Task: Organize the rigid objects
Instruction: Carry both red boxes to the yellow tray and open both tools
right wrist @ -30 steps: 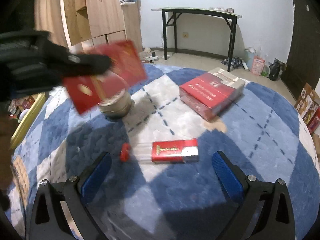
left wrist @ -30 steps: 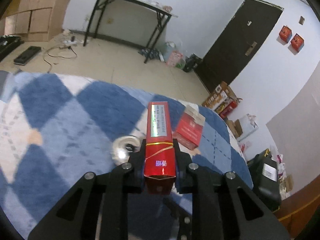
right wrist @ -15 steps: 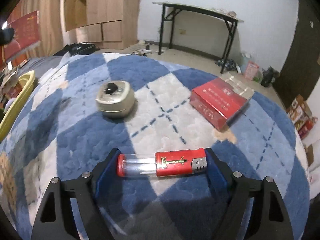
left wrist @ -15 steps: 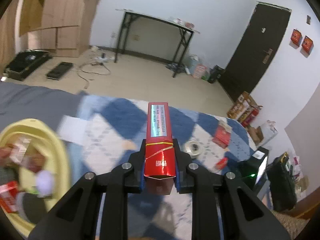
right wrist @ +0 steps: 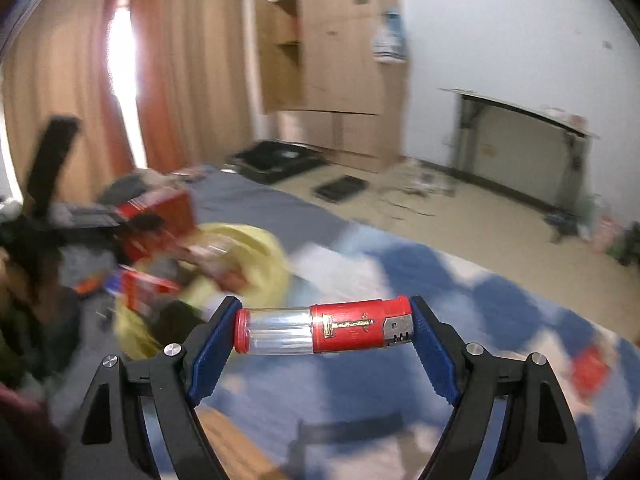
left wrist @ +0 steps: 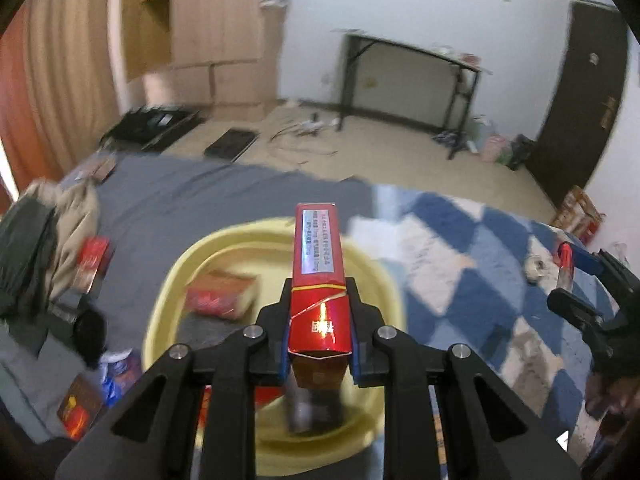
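left gripper: I've got its jaws squeezed tight on the sides of a slim red glossy cardboard cigarette pack, which sticks straight out ahead, dead centre of the left wrist frame.

right gripper: clamped end to end on a red plastic lighter with a clear tank and metal top, held crosswise, lower middle of the right wrist frame. The jaws have just been closing in and the lighter sits pinned between the pads now.

drop spot: a round pale yellow plastic basin sits right under the pack, centre to lower left of the left view. There's already a red box in it, plus blurry stuff I can't make out.

surroundings: blue and white diamond-pattern blanket on the right of the left frame, small round metal tin at its far right edge.

how the pack handles: light, stiff-ish but crushable, glossy so a bit slippery. Gripping the narrow sides near the bottom looks fine; I wouldn't squeeze harder.

how the lighter handles: small, hard, smooth. An end-to-end hold is kinda sketchy, could pivot or pop out if bumped. Across the red body would be safer imo.

stage: my guess is that the pack is about ready to drop into the basin, lighter next.
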Tool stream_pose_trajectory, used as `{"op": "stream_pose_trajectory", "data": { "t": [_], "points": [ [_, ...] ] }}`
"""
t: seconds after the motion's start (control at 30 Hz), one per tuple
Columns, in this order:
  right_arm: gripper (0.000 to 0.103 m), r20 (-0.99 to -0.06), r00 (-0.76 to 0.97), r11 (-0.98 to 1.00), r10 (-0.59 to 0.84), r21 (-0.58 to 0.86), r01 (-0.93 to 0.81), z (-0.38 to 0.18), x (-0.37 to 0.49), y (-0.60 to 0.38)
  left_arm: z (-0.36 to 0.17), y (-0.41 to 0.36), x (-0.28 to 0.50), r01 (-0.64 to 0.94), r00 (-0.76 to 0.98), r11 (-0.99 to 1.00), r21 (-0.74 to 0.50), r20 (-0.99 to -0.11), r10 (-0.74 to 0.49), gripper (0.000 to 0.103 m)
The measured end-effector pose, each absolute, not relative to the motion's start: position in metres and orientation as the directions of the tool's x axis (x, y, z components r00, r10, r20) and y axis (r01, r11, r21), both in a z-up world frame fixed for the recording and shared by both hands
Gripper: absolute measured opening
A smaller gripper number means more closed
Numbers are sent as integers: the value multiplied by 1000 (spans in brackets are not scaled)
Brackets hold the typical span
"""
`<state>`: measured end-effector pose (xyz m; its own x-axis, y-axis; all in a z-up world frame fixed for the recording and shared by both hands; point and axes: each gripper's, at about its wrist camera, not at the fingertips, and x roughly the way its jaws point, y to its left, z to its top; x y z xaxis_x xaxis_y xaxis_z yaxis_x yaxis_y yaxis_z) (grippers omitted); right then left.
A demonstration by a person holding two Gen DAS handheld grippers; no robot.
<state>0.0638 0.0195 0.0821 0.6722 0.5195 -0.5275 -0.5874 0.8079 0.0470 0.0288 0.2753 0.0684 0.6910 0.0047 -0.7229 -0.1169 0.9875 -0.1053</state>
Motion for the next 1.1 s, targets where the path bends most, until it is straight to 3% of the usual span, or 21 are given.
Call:
{"op": "stream_pose_trajectory", "data": {
  "t": [0.13, 0.3, 0.4, 0.6, 0.83, 0.9, 0.97, 1.03, 1.1],
  "points": [
    [82, -550, 601, 746, 580, 61, -663, 73, 74, 92, 51, 321, 16, -234, 687, 948, -216, -727, 4, 23],
    [82, -644, 543, 720, 540, 18, -694, 41, 100, 151, 19, 352, 6, -321, 646, 904, -281, -763, -8, 23],
    [82, -694, 513, 725, 505, 19, -689, 27, 116, 171, 13, 362, 7, -326, 670, 882, -341, -741, -39, 23],
    [82, -769, 470, 721, 433, -17, -692, -2, 132, 194, 5, 355, 26, -323, 659, 886, -331, -751, -40, 23],
    [84, -774, 466, 749, 428, 16, -662, -10, 146, 198, 0, 345, 40, -310, 661, 900, -307, -750, -29, 24],
    [85, -770, 470, 744, 432, 9, -669, -10, 145, 198, 0, 344, 44, -319, 658, 892, -321, -752, -36, 34],
    [92, -767, 469, 730, 437, -2, -683, -12, 148, 203, 6, 343, 43, -312, 677, 894, -323, -735, -29, 70],
    [98, -763, 465, 717, 449, -3, -697, -12, 148, 201, 15, 340, 40, -294, 712, 898, -329, -702, -24, 88],
    [103, -741, 471, 711, 479, 13, -703, -5, 144, 196, 26, 339, 36, -278, 737, 901, -334, -676, -23, 96]
  ]
}}
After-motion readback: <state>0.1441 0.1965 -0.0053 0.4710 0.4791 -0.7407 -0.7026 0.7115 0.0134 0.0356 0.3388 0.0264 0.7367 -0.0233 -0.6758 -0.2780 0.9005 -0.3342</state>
